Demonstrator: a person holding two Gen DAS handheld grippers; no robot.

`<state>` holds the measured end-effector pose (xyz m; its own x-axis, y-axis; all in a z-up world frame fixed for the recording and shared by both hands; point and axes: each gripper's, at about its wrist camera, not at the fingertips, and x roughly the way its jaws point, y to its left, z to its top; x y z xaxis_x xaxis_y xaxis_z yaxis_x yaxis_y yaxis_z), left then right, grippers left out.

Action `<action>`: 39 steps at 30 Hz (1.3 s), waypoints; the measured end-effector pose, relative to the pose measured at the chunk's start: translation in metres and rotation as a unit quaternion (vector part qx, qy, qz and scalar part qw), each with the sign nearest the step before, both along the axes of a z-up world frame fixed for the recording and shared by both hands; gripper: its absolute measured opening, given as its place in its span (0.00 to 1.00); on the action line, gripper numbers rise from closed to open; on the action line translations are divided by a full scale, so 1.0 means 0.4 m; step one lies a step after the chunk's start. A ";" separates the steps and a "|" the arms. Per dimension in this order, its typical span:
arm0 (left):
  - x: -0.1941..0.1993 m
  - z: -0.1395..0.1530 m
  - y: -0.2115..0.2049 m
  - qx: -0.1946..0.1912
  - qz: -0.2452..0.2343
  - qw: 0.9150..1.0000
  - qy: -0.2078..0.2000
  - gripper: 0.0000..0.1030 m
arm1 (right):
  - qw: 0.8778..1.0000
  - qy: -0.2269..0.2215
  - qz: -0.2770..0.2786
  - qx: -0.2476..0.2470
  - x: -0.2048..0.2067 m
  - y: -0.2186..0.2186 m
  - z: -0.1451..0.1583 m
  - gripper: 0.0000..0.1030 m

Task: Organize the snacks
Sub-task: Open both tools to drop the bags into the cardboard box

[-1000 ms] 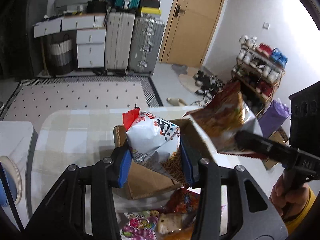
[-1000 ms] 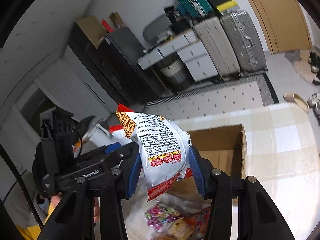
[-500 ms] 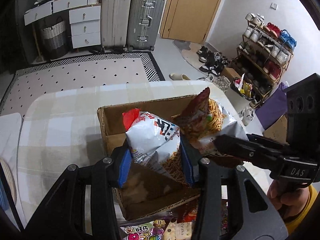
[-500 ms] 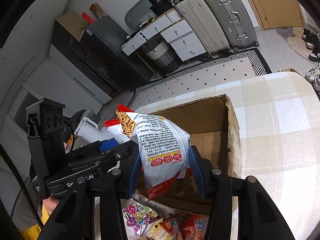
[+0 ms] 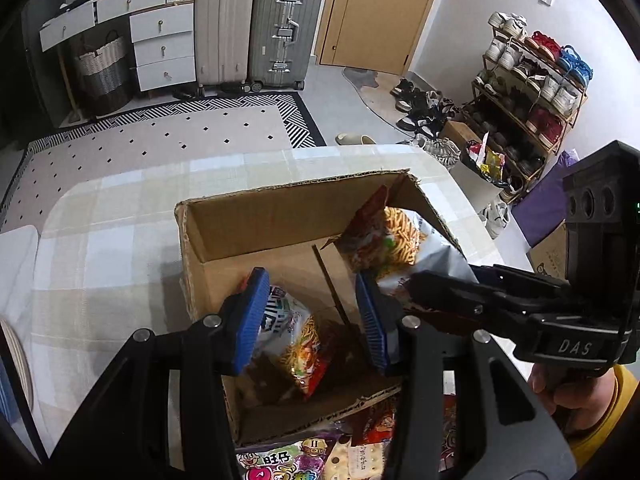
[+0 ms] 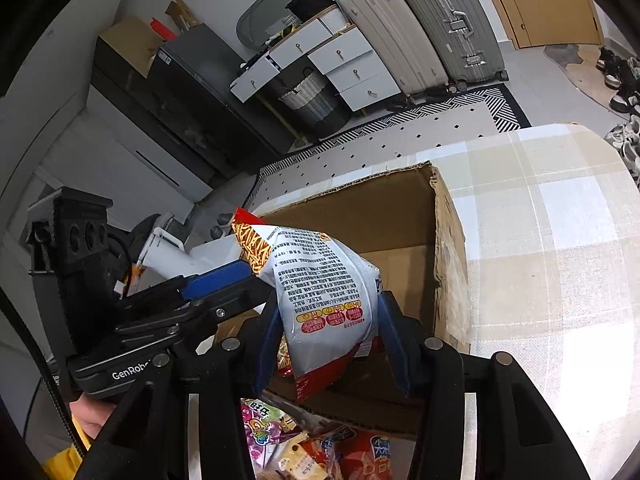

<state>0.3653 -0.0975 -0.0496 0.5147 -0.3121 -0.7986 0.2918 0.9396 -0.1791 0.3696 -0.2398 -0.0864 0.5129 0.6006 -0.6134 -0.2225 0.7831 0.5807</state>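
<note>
Where the table (image 5: 100,248) comes closest to the cameras, loose snack packets (image 5: 280,460) lie in a heap, touching the near wall of the cardboard box (image 5: 260,224).

Left gripper (image 5: 308,280): pointed down into the open box. The lower snack bag (image 5: 296,336) sits between the blue pads, low toward the box floor. Its top-left corner is against the left pad and a dark gap shows by the right pad. Can't tell whether it's pinched or just resting there.

Right gripper (image 6: 330,304): pads clamped on both sides of the grey-backed snack bag (image 6: 320,292). The printed back faces the right wrist camera. The bag is upright, tilted a little, held above the box's near-right part. From the left wrist view its top reaches near the right box wall. A hand (image 5: 576,396) with a yellow cuff grips the handle, outside the box on the right.

The two grippers sit side by side, close but apart.

Box: flaps cut off, ragged rim, seam line across the floor. It stands on the checked tablecloth, near the table's front edge.

Past the table: dotted rug (image 5: 160,144) with a striped border. Beyond it, a white drawer unit (image 5: 164,48), two hard-shell suitcases (image 5: 286,28) and a wooden door (image 5: 380,12). A shoe rack (image 5: 532,80) stands along the right wall.
</note>
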 end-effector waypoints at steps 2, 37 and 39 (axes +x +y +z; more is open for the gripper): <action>-0.004 -0.002 -0.005 0.003 0.002 1.000 0.000 0.40 | 1.000 -0.002 -0.002 -0.003 -0.004 0.002 0.004 0.51; -0.757 0.430 0.178 -0.040 0.037 0.982 -0.182 0.98 | 0.957 -0.286 -0.049 -0.019 -0.773 0.018 0.413 0.86; -0.832 0.440 0.211 -0.039 0.053 0.977 -0.205 1.00 | 0.953 -0.299 -0.051 -0.020 -0.821 0.023 0.400 0.87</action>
<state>0.0325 -0.0131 0.1263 0.8187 -0.2909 -0.4951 0.2552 0.9567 -0.1401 0.0412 -0.2304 0.0736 0.8327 0.5103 -0.2151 -0.4246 0.8377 0.3435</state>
